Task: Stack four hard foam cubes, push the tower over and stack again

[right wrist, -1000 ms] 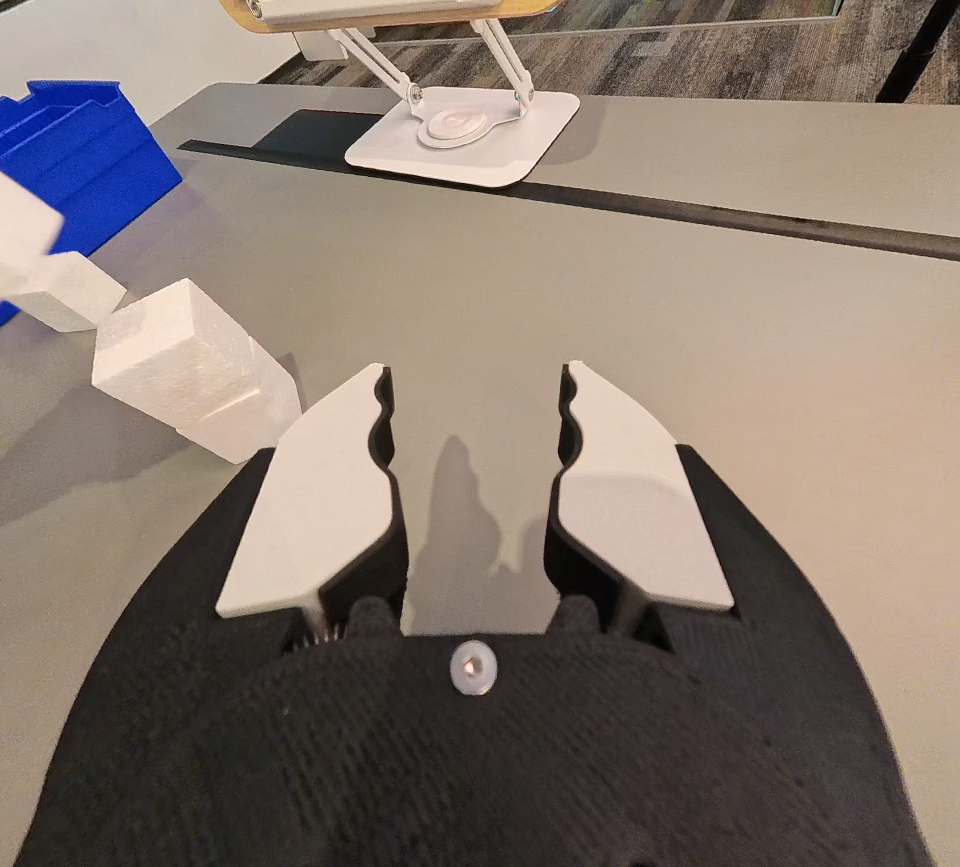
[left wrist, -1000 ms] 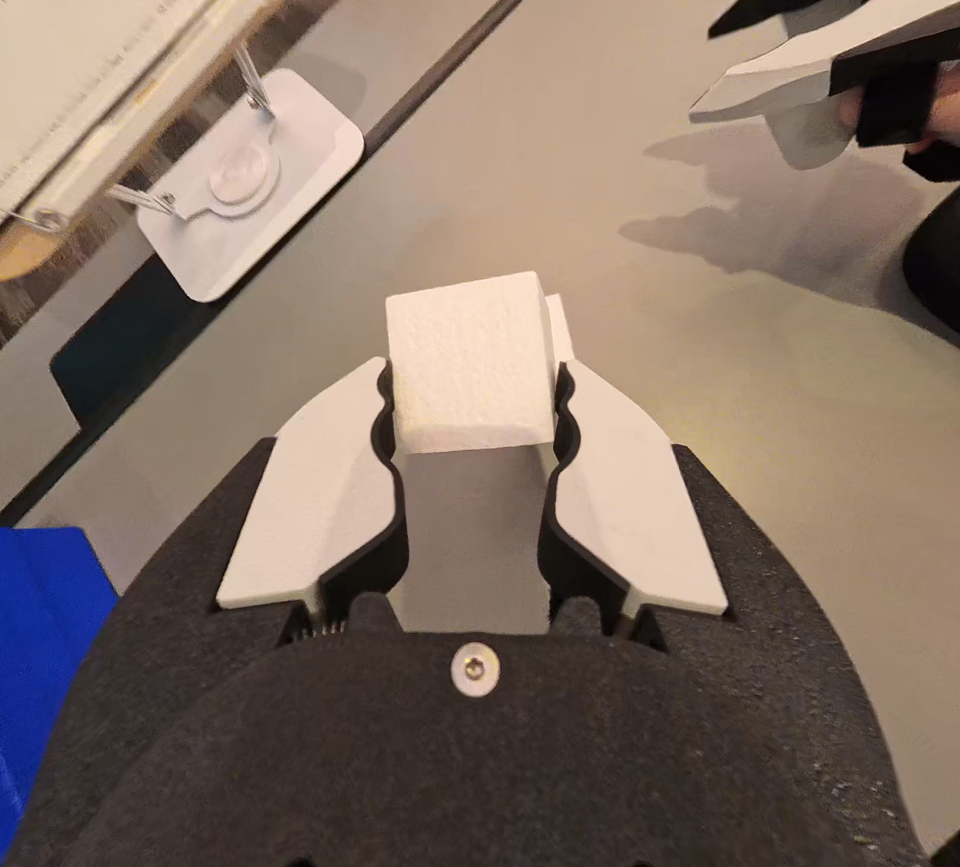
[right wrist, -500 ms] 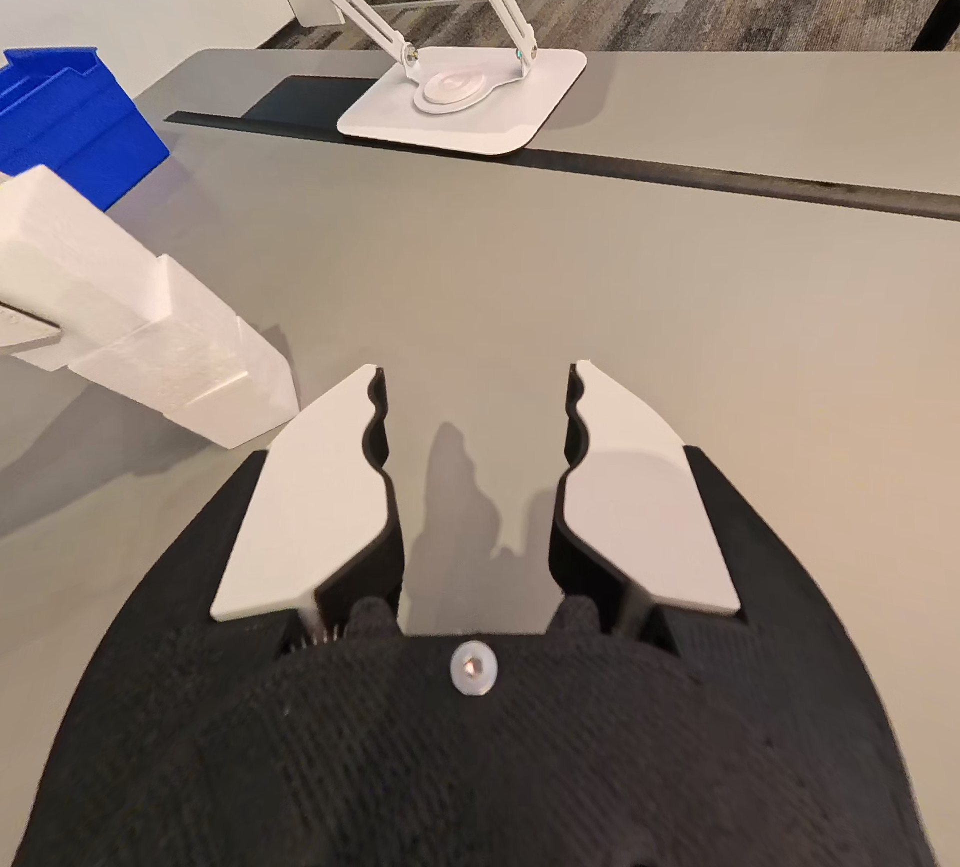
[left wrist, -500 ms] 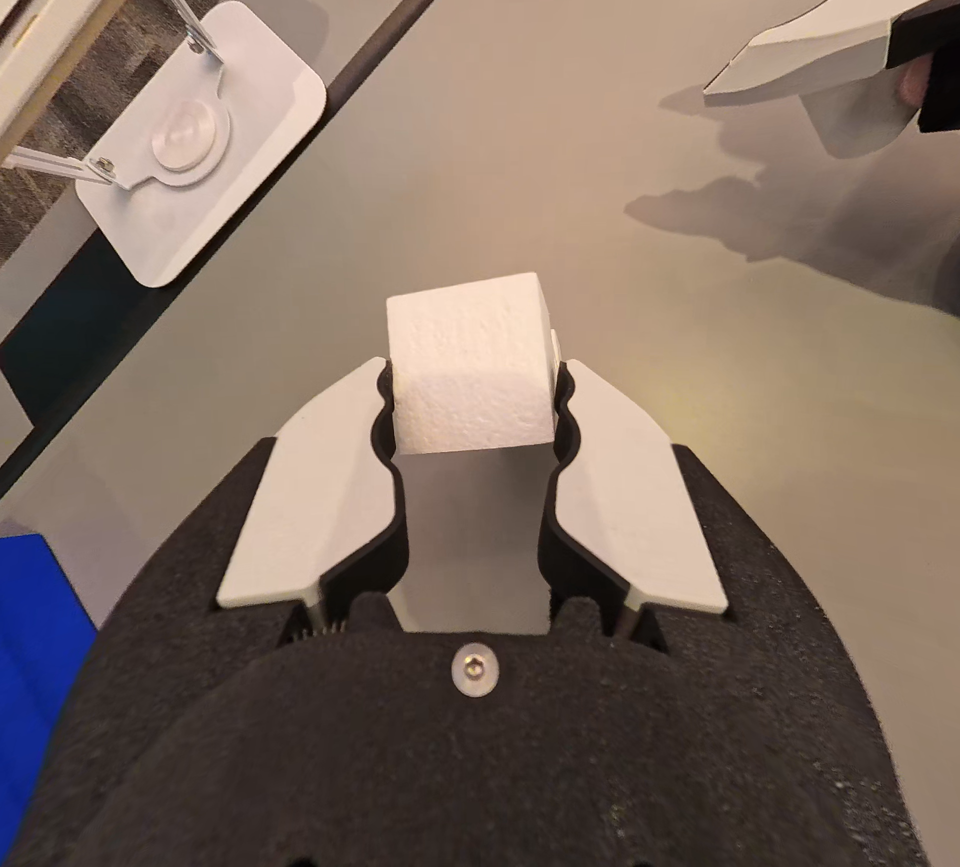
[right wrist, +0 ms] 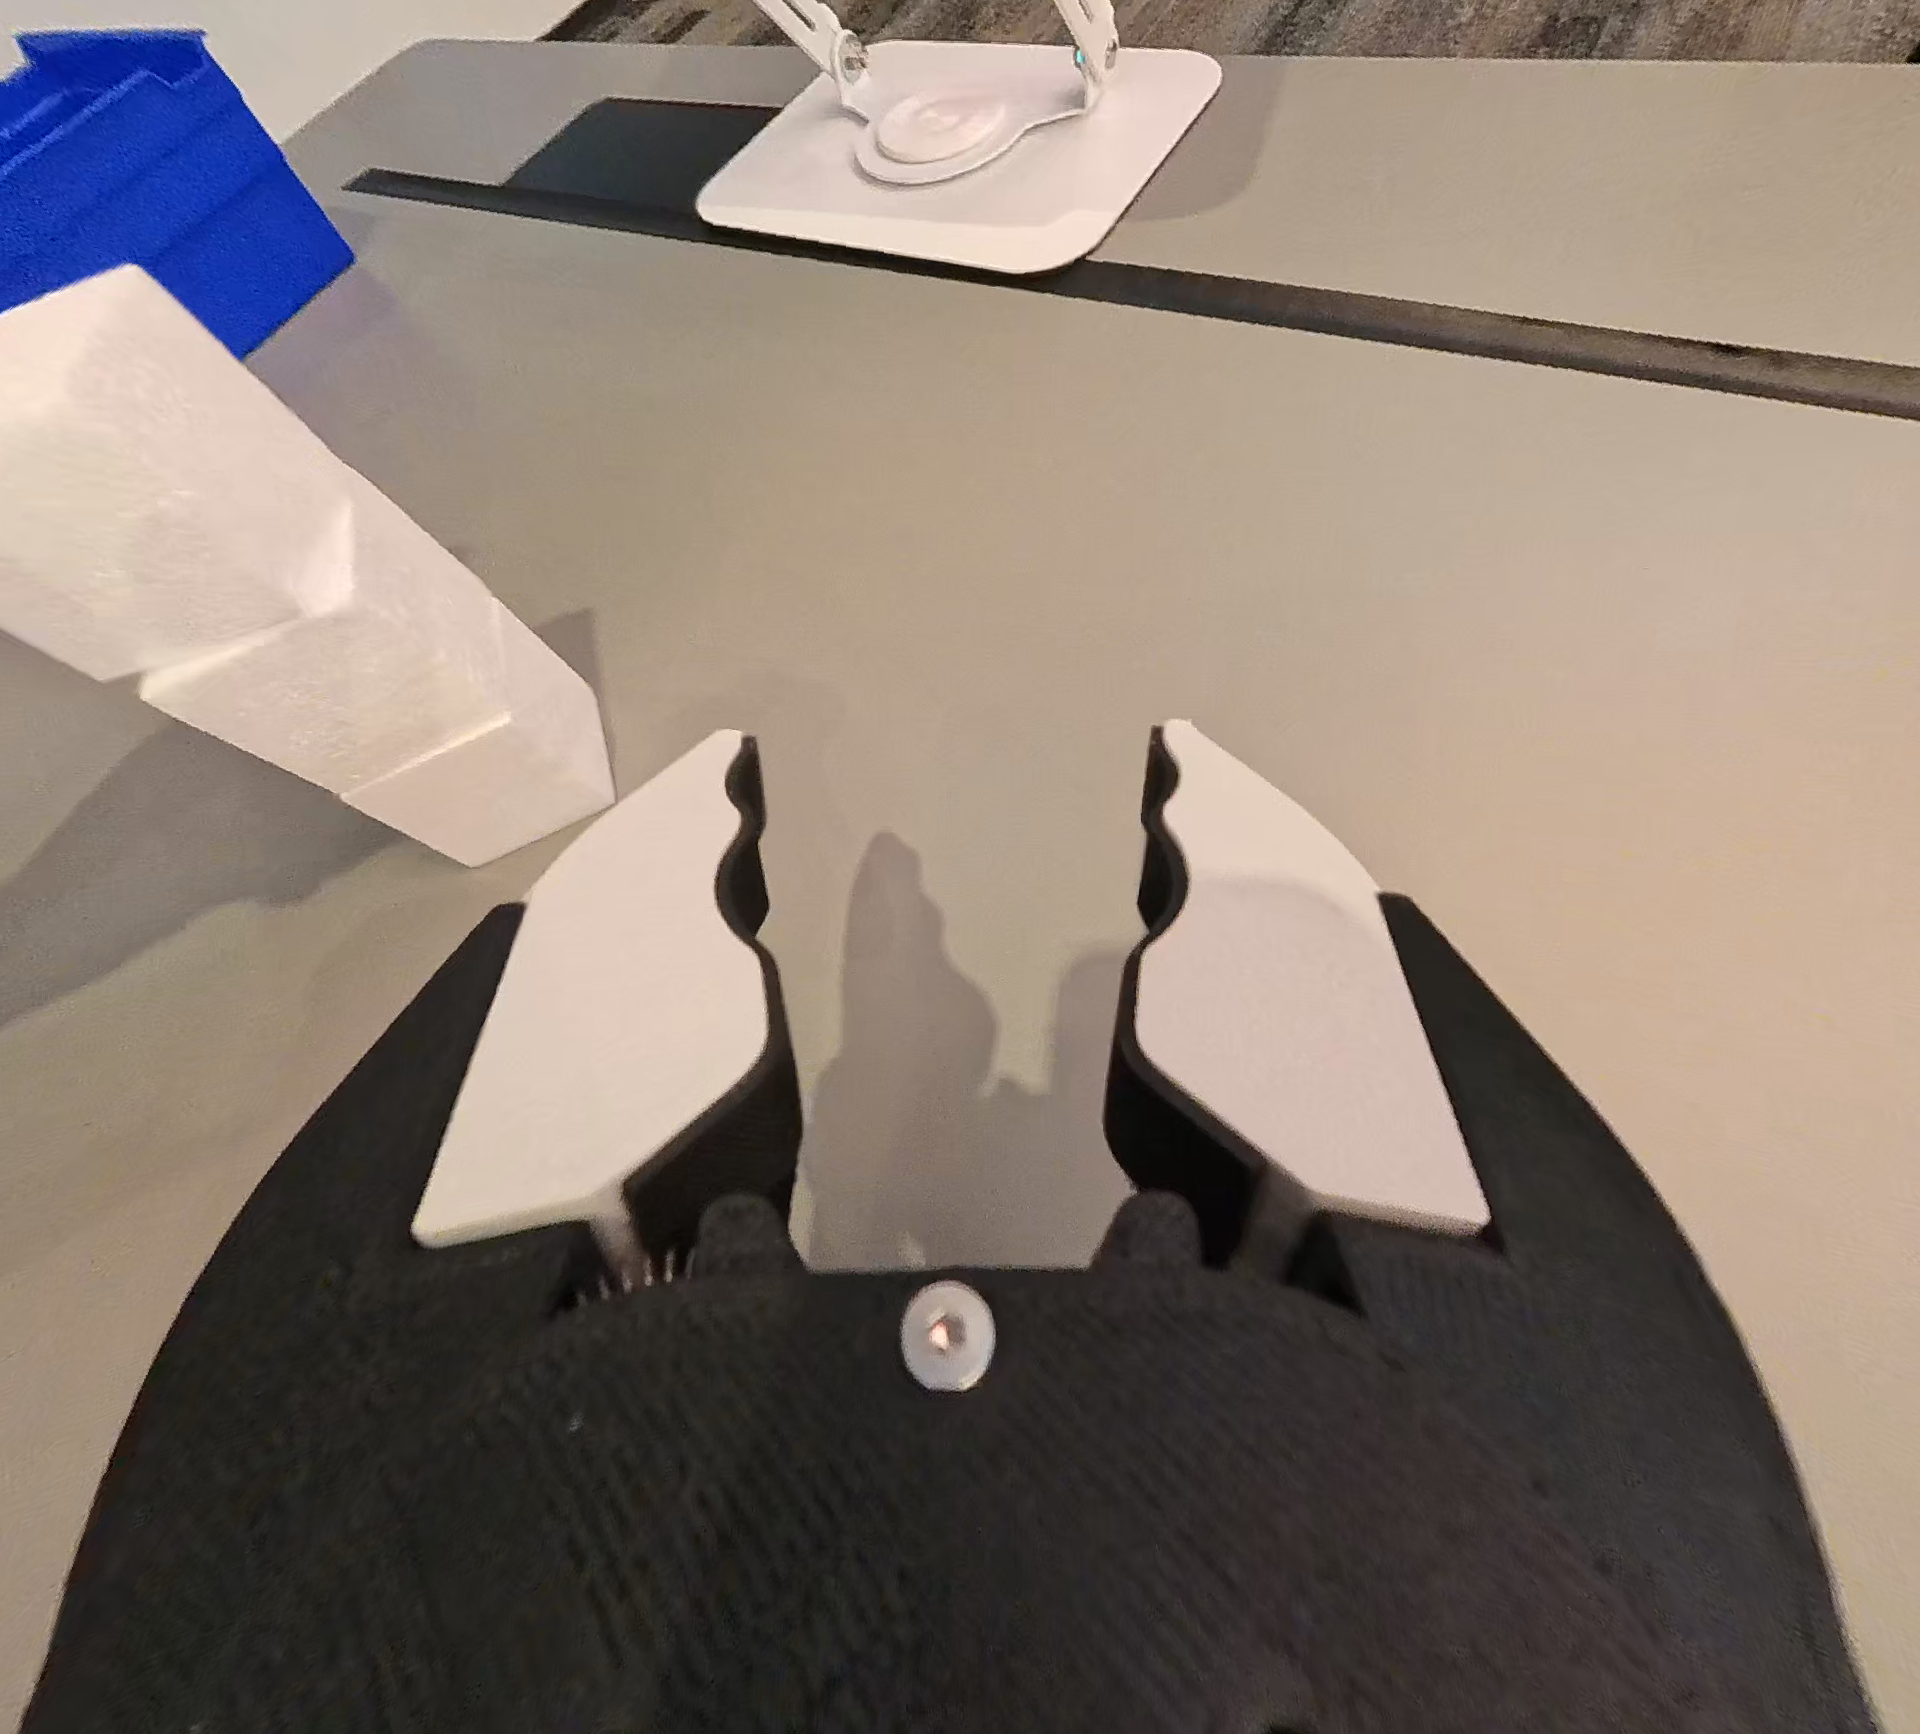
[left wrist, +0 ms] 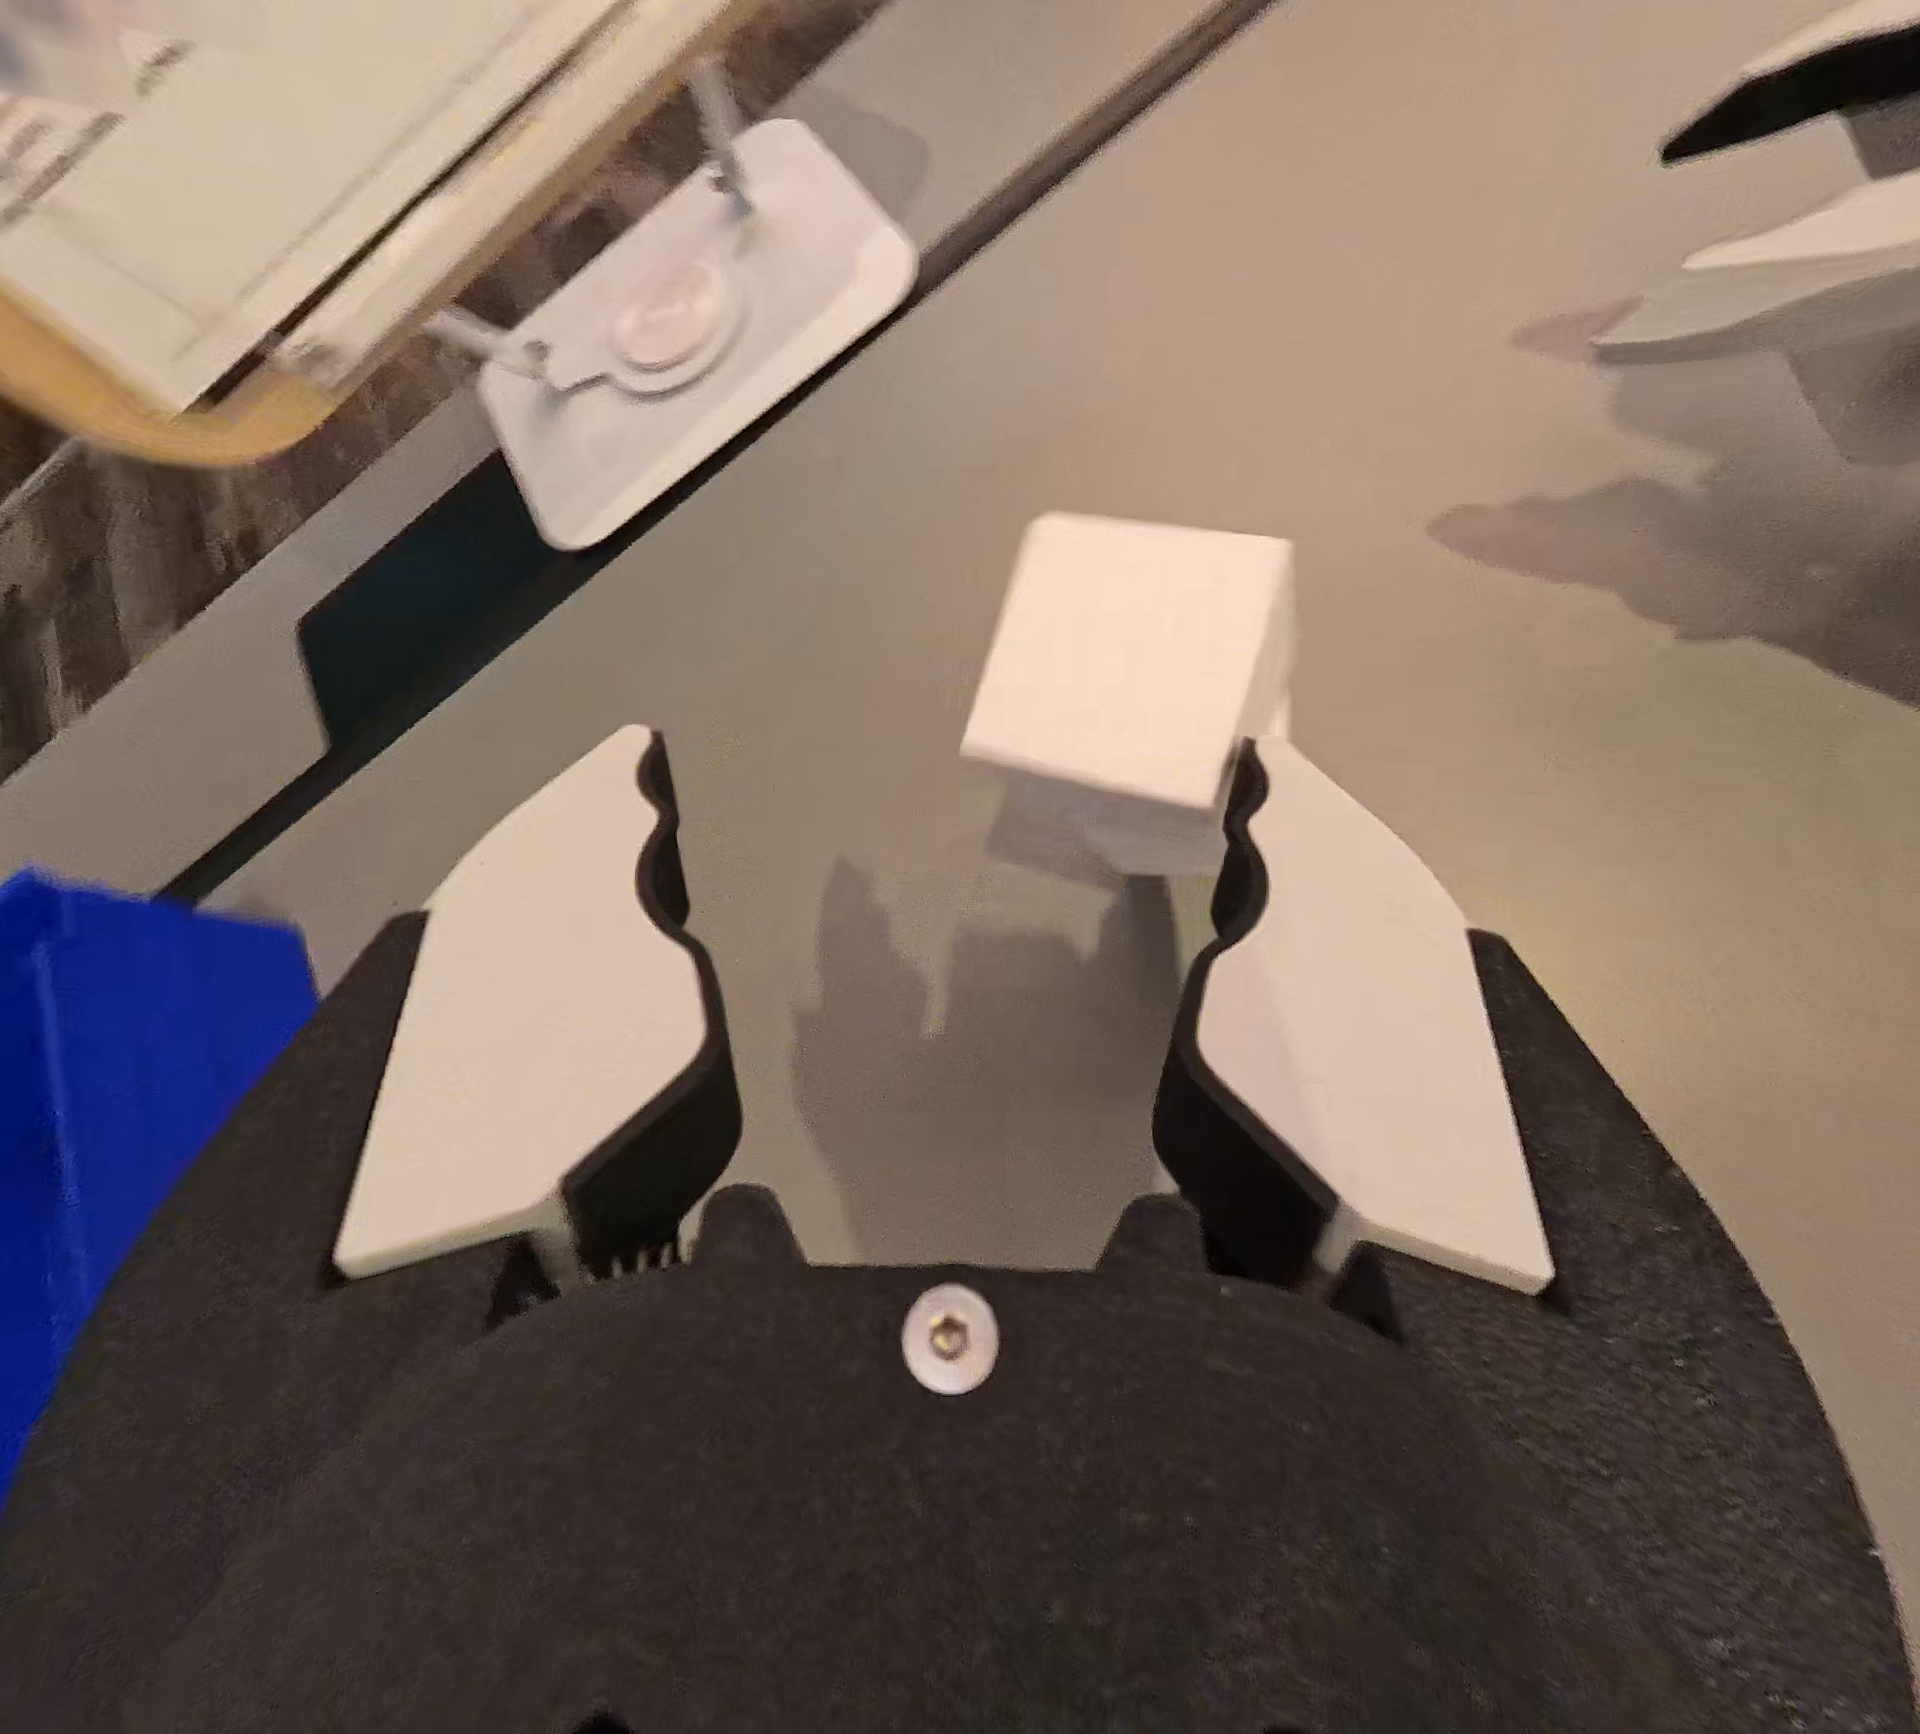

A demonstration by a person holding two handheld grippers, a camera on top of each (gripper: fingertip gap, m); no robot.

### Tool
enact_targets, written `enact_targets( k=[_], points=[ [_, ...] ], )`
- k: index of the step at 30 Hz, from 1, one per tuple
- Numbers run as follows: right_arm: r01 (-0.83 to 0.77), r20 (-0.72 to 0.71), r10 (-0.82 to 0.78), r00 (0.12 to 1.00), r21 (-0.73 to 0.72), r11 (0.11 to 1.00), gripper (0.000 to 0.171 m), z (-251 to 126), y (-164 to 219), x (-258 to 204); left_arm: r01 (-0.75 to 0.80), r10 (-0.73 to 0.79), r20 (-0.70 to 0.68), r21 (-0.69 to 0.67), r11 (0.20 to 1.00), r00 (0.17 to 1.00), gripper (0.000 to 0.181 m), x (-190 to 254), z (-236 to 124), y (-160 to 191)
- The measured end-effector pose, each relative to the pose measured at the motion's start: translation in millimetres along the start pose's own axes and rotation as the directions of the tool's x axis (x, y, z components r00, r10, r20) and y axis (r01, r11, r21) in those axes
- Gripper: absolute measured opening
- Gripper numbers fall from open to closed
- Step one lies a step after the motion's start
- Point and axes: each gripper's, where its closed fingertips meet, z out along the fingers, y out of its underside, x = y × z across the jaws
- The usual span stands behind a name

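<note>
Far left there's a blue bin [right wrist: 156, 178] at the table [right wrist: 1039, 541] edge. Next to it stands the tower of white foam cubes [right wrist: 260, 593], stacked slightly off-square so little ledges show between them; it looks to be at least three high, but its top runs out of the right wrist view, so the exact count can't be told.

In the left wrist view the left gripper [left wrist: 951, 770] has its tongs spread wide with nothing between them. The top cube [left wrist: 1127, 666] sits just ahead, right up against the tip of its right-hand finger; the shot is blurry, so actual contact can't be called.

Behind, a white stand [right wrist: 966, 146] holds a wooden board at the far table edge.

Further right, the right gripper [right wrist: 948, 754] hangs over bare table, tongs also wide and empty, beside the tower's base.
</note>
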Motion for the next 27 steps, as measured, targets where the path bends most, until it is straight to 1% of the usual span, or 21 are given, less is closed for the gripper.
enact_targets(
  k=[2,3,4,6,7,8,9,11,13,14,15,17,18,19,20,21,22,23,25,26,27],
  points=[
    [-0.014,0.013,0.014,1.0,0.008,1.0,0.072,0,0,0,0.145,-0.146,0.021,0.049,0.988,0.989,0.099,-34,-22,20],
    [-0.021,0.017,0.02,1.0,0.011,1.0,0.072,0,-1,0,0.23,-0.23,-0.003,0.07,0.971,0.973,0.098,-50,-31,33],
    [-0.03,0.02,0.029,0.999,0.014,0.999,0.072,0,-1,1,0.305,-0.299,-0.064,0.097,0.948,0.952,0.095,-59,-38,43],
    [-0.045,0.028,0.044,0.999,0.014,0.999,0.072,1,0,2,0.402,-0.347,-0.269,0.183,0.897,0.898,0.083,-59,-54,47],
    [-0.048,0.03,0.048,0.998,0.012,0.999,0.072,2,0,2,0.445,-0.362,-0.35,0.193,0.875,0.864,0.081,-56,-60,50],
    [-0.05,0.03,0.049,0.998,0.009,0.999,0.072,2,1,3,0.456,-0.365,-0.379,0.183,0.871,0.85,0.081,-54,-62,56],
    [-0.052,0.03,0.052,0.998,0.006,0.999,0.072,3,3,3,0.43,-0.343,-0.371,0.183,0.884,0.863,0.083,-54,-60,61],
    [-0.06,0.032,0.06,0.998,-0.001,0.998,0.072,6,5,4,0.344,-0.25,-0.363,0.224,0.912,0.898,0.083,-44,-55,58],
    [-0.066,0.033,0.066,0.997,-0.008,0.998,0.072,8,8,5,0.279,-0.158,-0.412,0.253,0.926,0.897,0.088,-16,-50,46],
    [-0.065,0.032,0.066,0.997,-0.015,0.998,0.072,9,9,5,0.218,-0.083,-0.43,0.275,0.936,0.899,0.089,0,-48,38],
    [-0.063,0.032,0.064,0.997,-0.022,0.998,0.072,9,11,5,0.13,0.01,-0.416,0.306,0.943,0.909,0.088,11,-44,30],
    [-0.061,0.033,0.062,0.998,-0.025,0.998,0.072,10,12,5,-0.107,0.225,-0.316,0.349,0.931,0.922,0.09,14,-29,16],
    [-0.063,0.038,0.064,0.997,-0.024,0.998,0.072,10,12,4,-0.237,0.345,-0.271,0.362,0.902,0.899,0.09,11,-20,11],
    [-0.064,0.043,0.065,0.997,-0.027,0.998,0.072,10,12,3,-0.329,0.441,-0.284,0.367,0.87,0.851,0.09,14,-13,10],
    [-0.062,0.045,0.064,0.997,-0.032,0.998,0.072,11,13,2,-0.378,0.497,-0.34,0.359,0.853,0.798,0.089,18,-7,13],
    [-0.059,0.044,0.061,0.997,-0.036,0.998,0.072,11,14,2,-0.394,0.516,-0.399,0.351,0.85,0.758,0.087,21,-2,15],
    [-0.056,0.041,0.058,0.997,-0.041,0.998,0.072,11,14,3,-0.382,0.513,-0.441,0.354,0.854,0.736,0.087,23,4,14],
    [-0.053,0.038,0.055,0.998,-0.046,0.998,0.072,11,15,3,-0.359,0.496,-0.474,0.353,0.864,0.727,0.085,23,9,12],
    [-0.046,0.034,0.048,0.998,-0.052,0.998,0.072,11,15,3,-0.298,0.458,-0.582,0.355,0.886,0.672,0.08,31,11,12],
    [-0.044,0.035,0.046,0.998,-0.055,0.998,0.072,11,15,2,-0.278,0.451,-0.601,0.362,0.89,0.66,0.079,34,12,10],
    [-0.041,0.038,0.044,0.998,-0.058,0.997,0.072,12,15,1,-0.276,0.457,-0.618,0.37,0.887,0.64,0.069,37,12,11]
  ],
)
